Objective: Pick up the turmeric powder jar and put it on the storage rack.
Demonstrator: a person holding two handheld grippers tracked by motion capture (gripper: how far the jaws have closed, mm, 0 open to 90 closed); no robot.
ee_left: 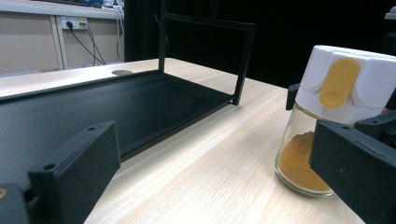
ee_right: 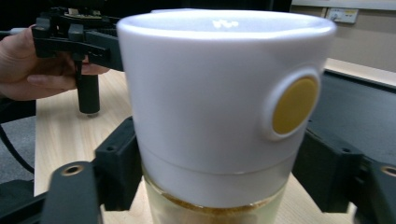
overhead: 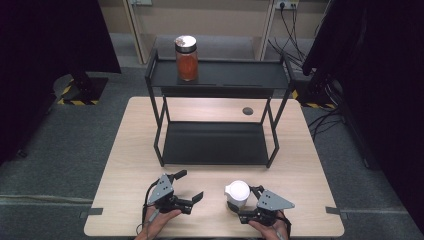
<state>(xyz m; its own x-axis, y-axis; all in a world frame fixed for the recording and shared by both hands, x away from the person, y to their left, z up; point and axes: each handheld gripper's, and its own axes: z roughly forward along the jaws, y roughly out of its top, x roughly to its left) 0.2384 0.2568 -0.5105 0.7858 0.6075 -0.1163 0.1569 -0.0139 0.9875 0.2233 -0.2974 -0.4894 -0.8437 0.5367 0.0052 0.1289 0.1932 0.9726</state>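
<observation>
Right gripper (ee_right: 210, 186) clamping spice jar (ee_right: 224, 107), yellow button facing gripper view

Both hands come in from the near edge of the counter (overhead: 125, 150), each wrapped around the rear body of its tongs. The left hand (overhead: 159, 220) holds the left tongs (overhead: 191, 186) low and level, aimed forward and toward the right, their two black jaws spread wide with nothing between them. The right hand (overhead: 272, 229) holds the right tongs (overhead: 245, 202) level as well, aimed toward the left, with the grey three-cornered plate facing up. Their jaws are drawn in against both sides of a white-capped spice jar (overhead: 237, 194), pads pressing just under the cap.
</observation>
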